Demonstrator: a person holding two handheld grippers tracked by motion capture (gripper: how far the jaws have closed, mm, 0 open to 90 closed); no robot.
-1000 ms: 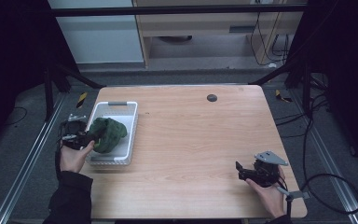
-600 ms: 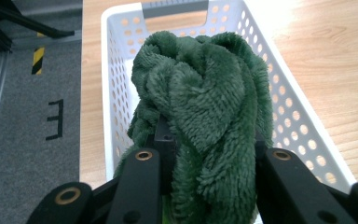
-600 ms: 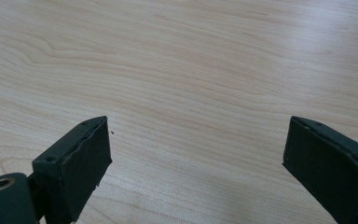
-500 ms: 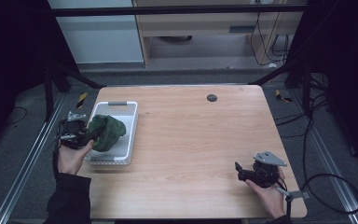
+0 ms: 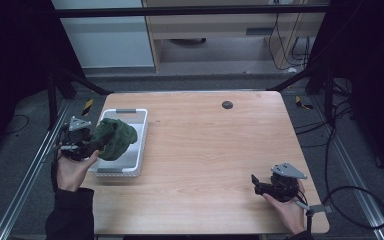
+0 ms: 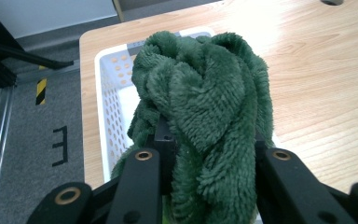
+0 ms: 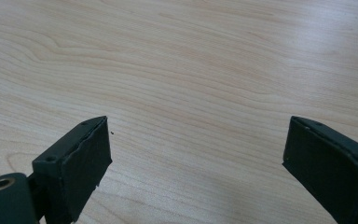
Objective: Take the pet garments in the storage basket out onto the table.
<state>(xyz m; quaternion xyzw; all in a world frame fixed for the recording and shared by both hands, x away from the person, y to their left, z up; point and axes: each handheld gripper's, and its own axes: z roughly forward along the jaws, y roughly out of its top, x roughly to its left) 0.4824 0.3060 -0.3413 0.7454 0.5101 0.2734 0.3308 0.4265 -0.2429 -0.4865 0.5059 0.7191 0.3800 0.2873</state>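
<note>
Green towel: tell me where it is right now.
At the high view's left, the green towel is bunched in the left hand-held gripper, over the white basket.

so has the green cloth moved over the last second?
Yes. The left gripper holds the green cloth higher against the white basket, bunched above its left rim rather than down inside.

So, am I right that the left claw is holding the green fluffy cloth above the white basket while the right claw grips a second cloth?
Not quite: the right claw is open and empty over bare table, per the right gripper view. The left claw does hold the green cloth above the white basket.
</note>
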